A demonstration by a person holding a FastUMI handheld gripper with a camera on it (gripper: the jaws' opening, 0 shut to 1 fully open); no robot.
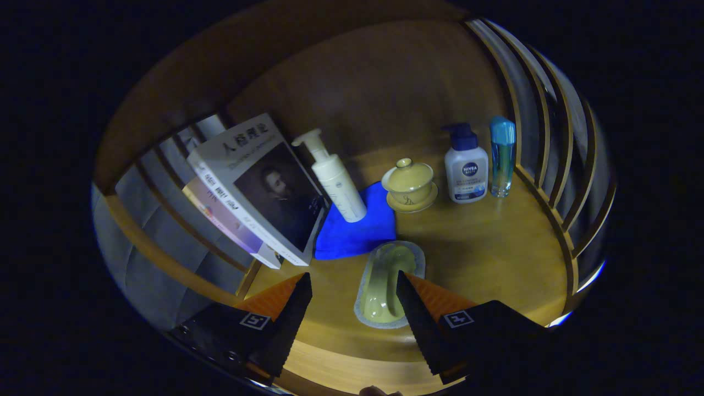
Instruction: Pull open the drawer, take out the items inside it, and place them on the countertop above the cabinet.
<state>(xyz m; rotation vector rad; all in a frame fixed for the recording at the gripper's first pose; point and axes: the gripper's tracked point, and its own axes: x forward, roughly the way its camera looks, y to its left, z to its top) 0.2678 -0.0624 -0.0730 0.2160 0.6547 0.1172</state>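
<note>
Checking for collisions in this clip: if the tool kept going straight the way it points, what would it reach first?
Probably the pale packet lying on the wooden top between the open tool's fingers. Beyond it lies the blue cloth with the pump bottle, though depth is hard to judge.

Books: I count two [258,190], stacked and leaning at centre left of the frame, one [225,217] beneath the other.
Pump bottles: I see two, a tall white one [334,177] at centre and a shorter one with a dark pump [466,168] at right of centre.
Clear blue bottles: one [502,157], furthest right.
Lidded cups on saucers: one, yellow [410,184], at centre.
Blue cloths: one [357,225], under the tall white bottle.
Oval dishes: one [385,283], lower centre.
Tongs: one pair [355,289], two fingers, spread apart in my lower frame.
</note>
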